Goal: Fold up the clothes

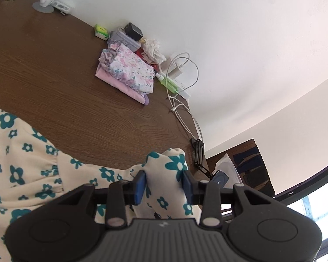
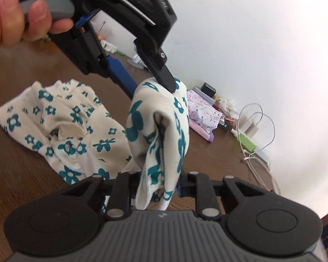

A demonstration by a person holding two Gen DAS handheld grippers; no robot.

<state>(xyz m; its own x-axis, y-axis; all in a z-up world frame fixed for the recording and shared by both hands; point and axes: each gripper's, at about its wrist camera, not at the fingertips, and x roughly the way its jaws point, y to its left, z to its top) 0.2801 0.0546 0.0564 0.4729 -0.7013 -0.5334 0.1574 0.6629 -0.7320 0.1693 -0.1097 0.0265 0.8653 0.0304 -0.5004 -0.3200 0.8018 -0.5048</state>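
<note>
While both the left gripper (image 1: 164,184) and right gripper (image 2: 158,187) clamp the cream, teal-flowered cotton garment (image 2: 81,128), its pinched end hangs lifted above the brown wooden table (image 1: 54,65). Judged mid-fold; next, lay that end flat.

Soft matt cloth garment (image 2: 76,120) — wood-grain table (image 1: 54,69) — matt plastic claw (image 1: 164,184).

A cream garment with teal flowers (image 2: 76,126) lies crumpled on the brown table (image 2: 207,152), one bunched end lifted above it, with a folded pink floral pile (image 1: 126,72) near the table's wall edge.
</note>
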